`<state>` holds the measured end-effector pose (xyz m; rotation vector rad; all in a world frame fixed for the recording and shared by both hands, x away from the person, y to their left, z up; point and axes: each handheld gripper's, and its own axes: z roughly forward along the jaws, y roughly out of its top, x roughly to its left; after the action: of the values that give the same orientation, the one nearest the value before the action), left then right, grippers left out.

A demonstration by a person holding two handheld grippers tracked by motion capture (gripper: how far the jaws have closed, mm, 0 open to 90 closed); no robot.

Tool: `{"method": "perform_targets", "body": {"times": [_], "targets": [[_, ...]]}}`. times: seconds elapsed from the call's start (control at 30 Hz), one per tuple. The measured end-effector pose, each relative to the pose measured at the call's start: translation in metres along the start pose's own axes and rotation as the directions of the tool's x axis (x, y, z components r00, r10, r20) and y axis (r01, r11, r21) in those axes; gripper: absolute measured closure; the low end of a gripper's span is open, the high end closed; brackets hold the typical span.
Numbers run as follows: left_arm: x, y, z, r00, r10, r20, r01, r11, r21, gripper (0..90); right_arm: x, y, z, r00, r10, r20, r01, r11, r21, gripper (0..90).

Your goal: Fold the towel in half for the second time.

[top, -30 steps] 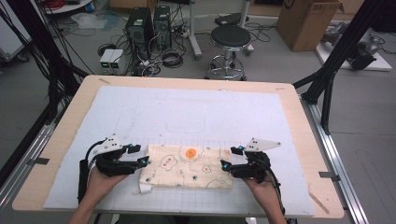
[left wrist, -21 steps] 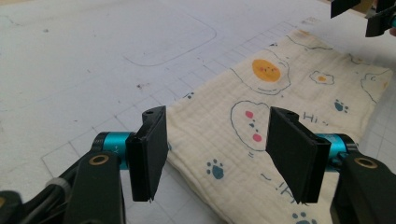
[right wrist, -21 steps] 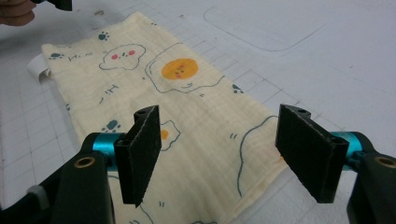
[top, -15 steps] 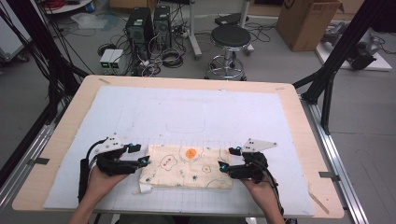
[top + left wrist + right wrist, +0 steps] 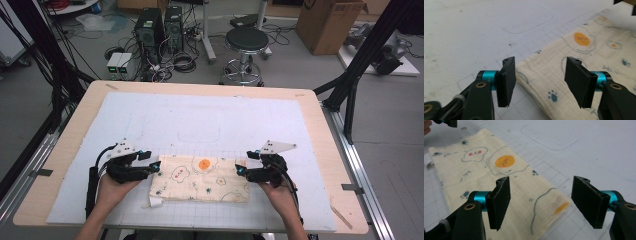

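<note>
White gridded mat [image 5: 200, 120], folded cloth [image 5: 200, 179] at lower centre. Your left gripper [image 5: 156, 167] has just been narrowing over its left end, nothing pinched; right gripper [image 5: 239, 171] gapes at the right corner, staged for grabbing.

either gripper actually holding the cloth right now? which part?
Neither. Both grippers, left gripper and right gripper, stand open over the cloth's far corners; the left's jaws have just been closing slightly, not yet pinching it.
</note>
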<state>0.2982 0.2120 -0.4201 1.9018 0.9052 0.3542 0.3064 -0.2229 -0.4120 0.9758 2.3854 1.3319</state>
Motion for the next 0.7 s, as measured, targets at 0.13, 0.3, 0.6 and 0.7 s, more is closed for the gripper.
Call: {"method": "perform_targets", "body": {"times": [0.13,0.3,0.6,0.7], "targets": [[0.006,0.008,0.01,0.9993,-0.02,-0.031,0.02,0.9997,0.011,45.3,-0.012,0.005,0.004,0.9995,0.027,0.017,-0.027,1.0,-0.007,32.2],[0.012,0.01,0.021,0.9988,-0.042,-0.025,0.042,0.999,0.018,48.4,-0.026,0.007,0.011,0.9959,0.069,0.059,-0.07,0.998,0.006,36.2],[0.02,0.005,0.03,0.9984,-0.048,-0.03,0.05,0.9965,0.067,52.3,-0.029,-0.002,0.03,0.9931,0.108,0.044,-0.113,0.986,0.119,51.5],[0.018,0.003,0.033,0.9992,-0.026,-0.032,0.029,0.9941,0.105,53.0,-0.028,-0.004,0.034,0.9947,0.097,0.034,-0.101,0.984,0.149,56.5]]}}
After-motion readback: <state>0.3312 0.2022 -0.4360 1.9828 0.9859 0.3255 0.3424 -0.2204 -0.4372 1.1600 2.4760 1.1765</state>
